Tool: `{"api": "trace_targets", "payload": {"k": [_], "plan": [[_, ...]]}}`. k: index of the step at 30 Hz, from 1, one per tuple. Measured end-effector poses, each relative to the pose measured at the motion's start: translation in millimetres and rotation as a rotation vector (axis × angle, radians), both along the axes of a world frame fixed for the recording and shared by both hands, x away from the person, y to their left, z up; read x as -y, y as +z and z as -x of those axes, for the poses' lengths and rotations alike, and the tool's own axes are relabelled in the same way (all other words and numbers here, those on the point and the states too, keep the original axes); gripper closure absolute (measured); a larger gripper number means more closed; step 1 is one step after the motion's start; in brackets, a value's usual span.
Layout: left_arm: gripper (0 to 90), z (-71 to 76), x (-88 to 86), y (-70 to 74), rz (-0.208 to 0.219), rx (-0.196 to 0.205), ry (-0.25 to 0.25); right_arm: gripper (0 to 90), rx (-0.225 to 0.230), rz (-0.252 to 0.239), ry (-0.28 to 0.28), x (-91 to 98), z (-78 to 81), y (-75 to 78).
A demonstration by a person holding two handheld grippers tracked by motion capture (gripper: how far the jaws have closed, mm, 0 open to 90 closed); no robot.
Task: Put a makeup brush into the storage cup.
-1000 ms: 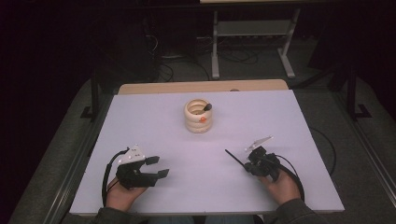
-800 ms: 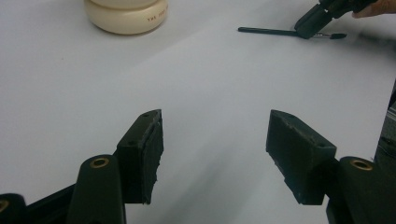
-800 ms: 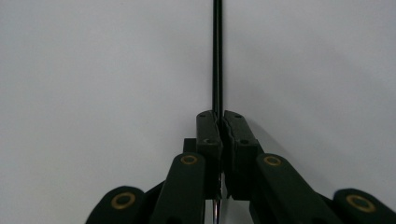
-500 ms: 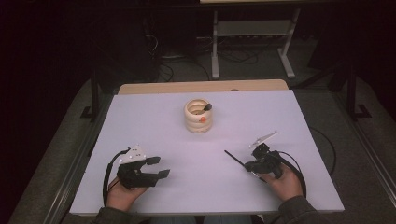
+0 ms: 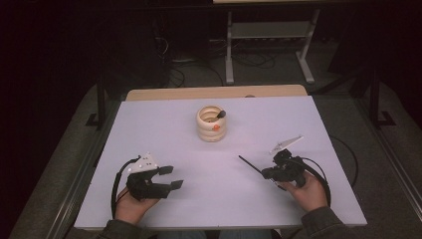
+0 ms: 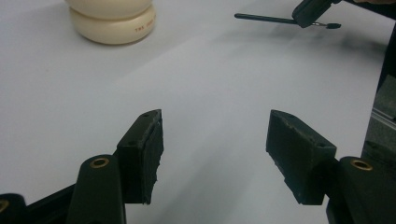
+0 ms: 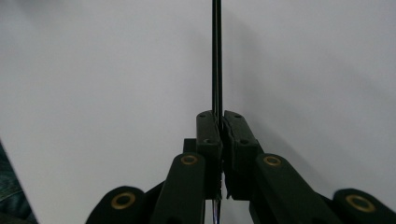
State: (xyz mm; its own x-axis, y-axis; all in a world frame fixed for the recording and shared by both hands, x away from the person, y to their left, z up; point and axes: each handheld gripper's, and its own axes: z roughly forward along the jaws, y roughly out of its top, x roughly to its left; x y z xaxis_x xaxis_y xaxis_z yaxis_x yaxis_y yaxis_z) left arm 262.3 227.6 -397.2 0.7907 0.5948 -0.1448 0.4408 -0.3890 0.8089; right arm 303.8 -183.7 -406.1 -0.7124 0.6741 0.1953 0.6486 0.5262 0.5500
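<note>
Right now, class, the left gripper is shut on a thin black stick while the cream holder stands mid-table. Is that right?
Not quite: the right gripper is shut on the thin black stick, as the right gripper view shows. The cream holder does stand mid-table.

The tongs [image 7: 220, 122] clamp a thin black rod [image 7: 216, 51] above the white table [image 7: 93, 84].

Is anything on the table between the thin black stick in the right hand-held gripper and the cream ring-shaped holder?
Nothing visible. The right hand-held gripper is shut on the thin black stick, and only bare white table lies between it and the cream holder. The open left hand-held gripper sits well aside.
</note>
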Motion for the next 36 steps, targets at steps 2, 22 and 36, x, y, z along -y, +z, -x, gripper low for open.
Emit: {"api": "trace_targets", "payload": {"k": [2,22,36], "plan": [[36.2,-1.2,2.5,1.1,-0.012,0.001,-0.016,85.0,0.009,-0.012,0.015,-0.9,0.1,8.1],[36.1,-3.9,26.9,27.1,-0.069,0.017,-0.151,85.0,0.064,-0.049,0.254,-42.2,15.4,56.2],[36.1,-5.1,49.8,36.0,-0.133,-0.010,-0.281,85.0,0.070,-0.015,0.464,-86.3,18.0,46.5]]}}
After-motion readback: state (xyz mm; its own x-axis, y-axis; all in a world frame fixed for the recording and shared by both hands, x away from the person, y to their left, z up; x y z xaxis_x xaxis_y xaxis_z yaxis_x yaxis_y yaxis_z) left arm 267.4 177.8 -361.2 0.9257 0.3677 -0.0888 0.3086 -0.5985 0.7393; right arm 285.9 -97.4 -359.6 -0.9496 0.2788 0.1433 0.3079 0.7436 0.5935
